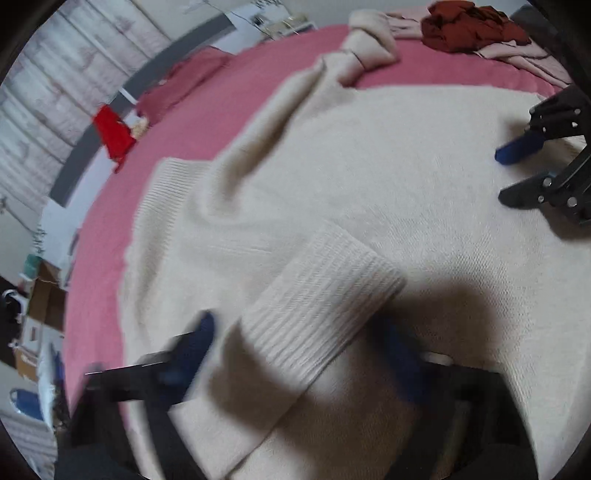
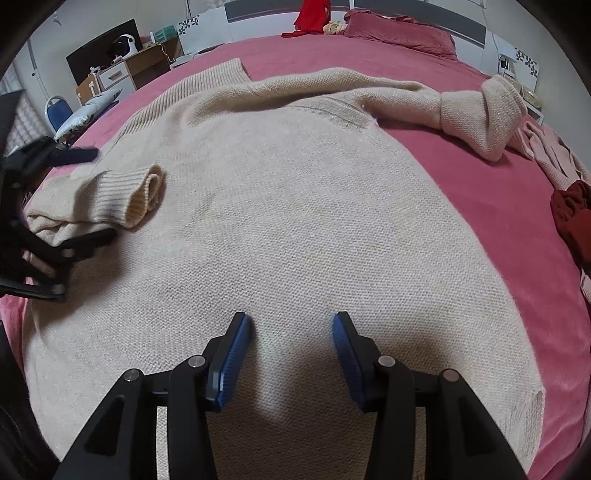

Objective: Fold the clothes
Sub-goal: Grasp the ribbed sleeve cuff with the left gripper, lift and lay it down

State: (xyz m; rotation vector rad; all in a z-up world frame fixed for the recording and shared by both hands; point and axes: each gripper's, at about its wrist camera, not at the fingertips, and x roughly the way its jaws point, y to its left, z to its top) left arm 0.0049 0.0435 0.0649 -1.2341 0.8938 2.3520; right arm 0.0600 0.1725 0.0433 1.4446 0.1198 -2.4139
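Observation:
A cream knit sweater (image 2: 295, 206) lies spread flat on a pink bed (image 2: 498, 229). One sleeve is folded in over its body, with the ribbed cuff (image 1: 321, 299) lying between my left gripper's (image 1: 299, 343) wide-open blue-padded fingers (image 1: 195, 343), not pinched. In the right wrist view the left gripper (image 2: 96, 192) sits open at the left around that cuff (image 2: 136, 195). The other sleeve (image 2: 476, 110) stretches out to the far right, bunched at its end. My right gripper (image 2: 291, 325) is open and empty, hovering just over the sweater's lower body; it also shows in the left wrist view (image 1: 513, 173).
A dark red garment (image 2: 572, 218) and pale pink clothes (image 2: 546, 155) lie at the bed's right edge. A red cloth (image 2: 314, 14) and a pink pillow (image 2: 399, 33) are at the headboard. A desk and chair (image 2: 59, 110) stand beyond the bed's left side.

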